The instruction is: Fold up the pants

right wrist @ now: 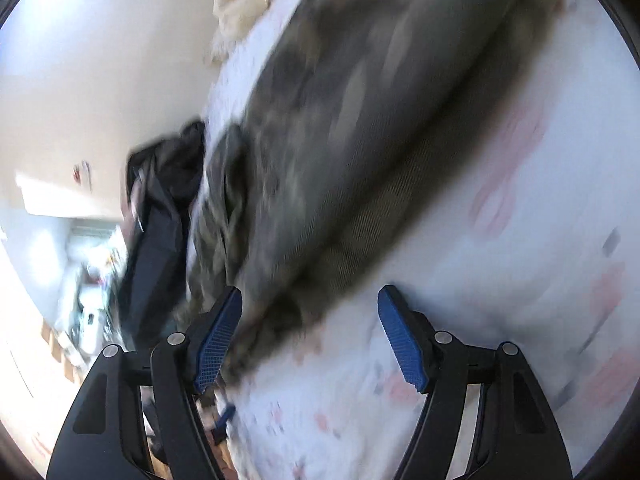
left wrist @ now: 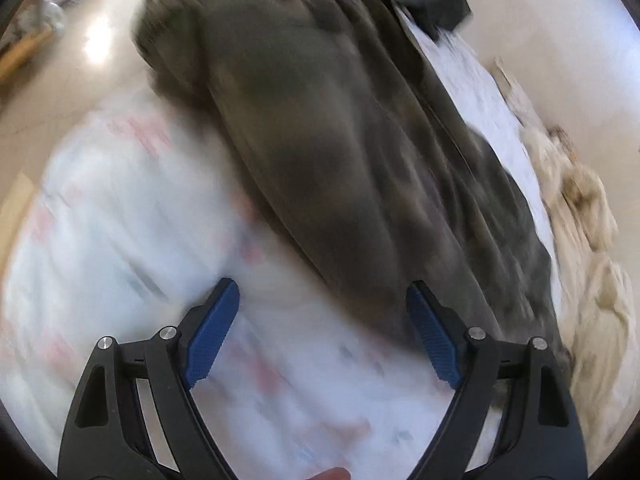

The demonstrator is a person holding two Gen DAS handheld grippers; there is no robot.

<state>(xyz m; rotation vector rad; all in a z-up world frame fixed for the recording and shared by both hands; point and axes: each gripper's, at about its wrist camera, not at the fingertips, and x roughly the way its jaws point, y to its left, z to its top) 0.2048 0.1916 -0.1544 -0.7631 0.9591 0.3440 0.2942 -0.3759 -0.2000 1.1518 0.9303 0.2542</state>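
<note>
Dark grey pants (left wrist: pixel 320 140) lie stretched out on a white bed sheet with pink and grey marks (left wrist: pixel 120 220). Both views are blurred. My left gripper (left wrist: pixel 322 296) is open and empty, just above the sheet at the near edge of the pants. In the right wrist view the pants (right wrist: pixel 360 120) run diagonally from the top right down to the lower left. My right gripper (right wrist: pixel 310 300) is open and empty, with its left finger (right wrist: pixel 218 336) at the edge of the pants and its right finger over the sheet (right wrist: pixel 520 240).
A cream blanket (left wrist: pixel 588 240) lies bunched along the bed's right side and shows at the top of the right wrist view (right wrist: pixel 240 0). A dark garment (right wrist: pixel 160 208) hangs off the bed's edge. Beige floor (left wrist: pixel 80 60) lies beyond.
</note>
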